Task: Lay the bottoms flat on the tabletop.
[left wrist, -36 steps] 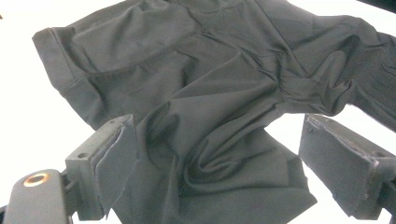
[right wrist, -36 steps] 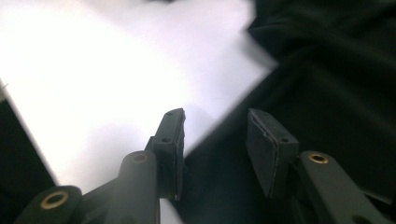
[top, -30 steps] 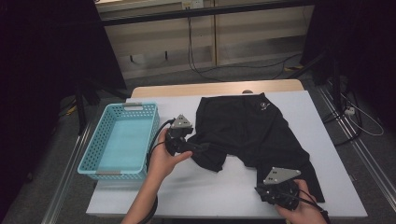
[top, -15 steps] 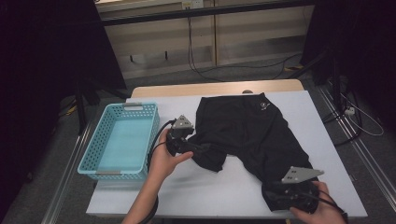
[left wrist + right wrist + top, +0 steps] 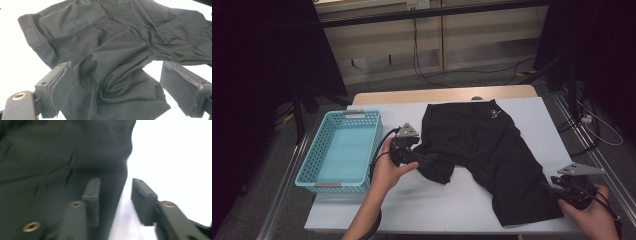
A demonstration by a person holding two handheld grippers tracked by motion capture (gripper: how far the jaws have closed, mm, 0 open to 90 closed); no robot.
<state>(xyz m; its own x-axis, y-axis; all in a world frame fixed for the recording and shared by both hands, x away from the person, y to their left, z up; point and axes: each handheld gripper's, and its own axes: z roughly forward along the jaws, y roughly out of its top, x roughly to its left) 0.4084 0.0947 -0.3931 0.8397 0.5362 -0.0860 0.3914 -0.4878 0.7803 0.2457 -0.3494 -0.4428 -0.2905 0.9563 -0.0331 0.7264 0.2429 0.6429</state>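
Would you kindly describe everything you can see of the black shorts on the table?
The black shorts lie spread on the white table, of thin, smooth-looking, wrinkled fabric, with a small white logo near the far edge. One leg is bunched between the wide-open jaws of the left gripper; whether it touches them is unclear. The other leg reaches the near right edge, where the right gripper straddles its hem, jaws apart.

I see the black shorts (image 5: 492,155) spread flat on the white surface (image 5: 432,200), waistband toward the far edge with a small white logo near it. The left leg is crumpled, the right lies smoother.
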